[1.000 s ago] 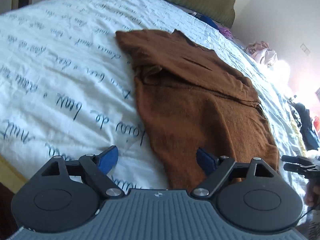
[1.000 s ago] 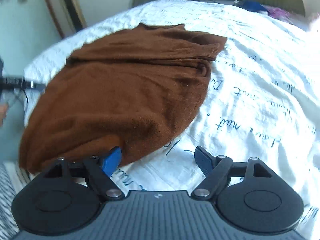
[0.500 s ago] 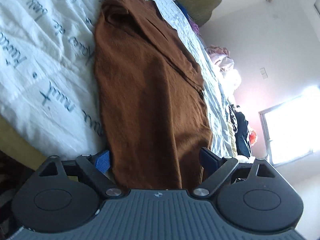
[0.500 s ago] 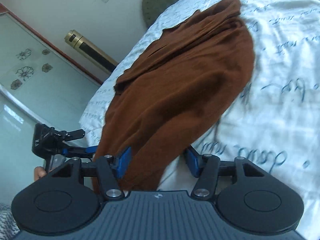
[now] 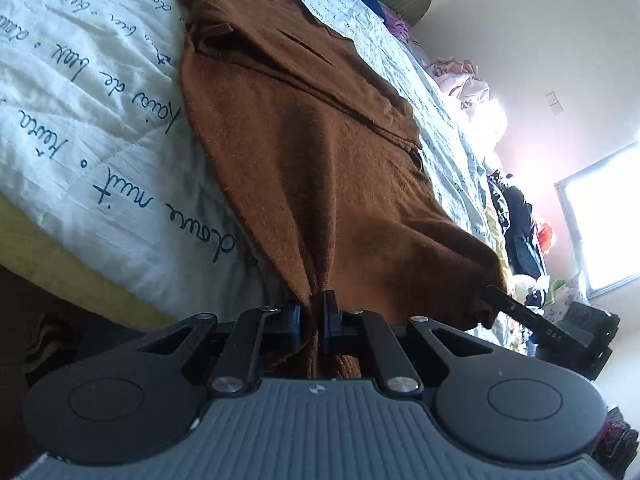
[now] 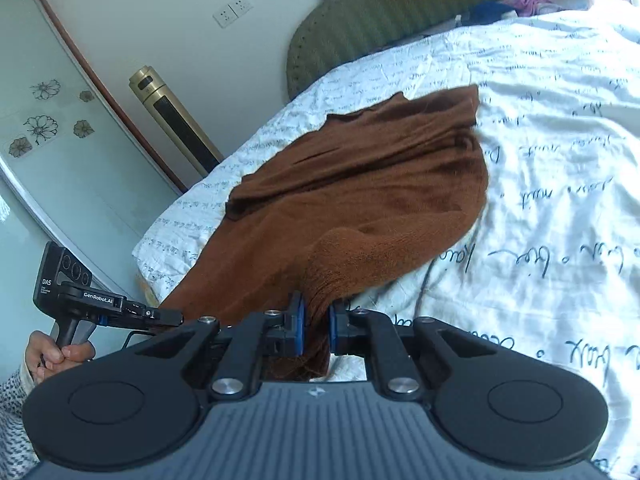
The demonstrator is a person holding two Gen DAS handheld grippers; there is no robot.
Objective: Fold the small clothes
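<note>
Each hand-held gripper, left [image 5: 313, 322] and right [image 6: 316, 326], was closing, clamped on the brown sweater's [image 5: 320, 152] hem at the bed's [image 5: 80, 128] near edge. Only the right view showed a hand [image 6: 56, 354].

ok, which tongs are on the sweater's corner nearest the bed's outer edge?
The left tongs: they pinch the sweater beside the mattress edge; the right tongs grip the corner further in over the quilt.
</note>
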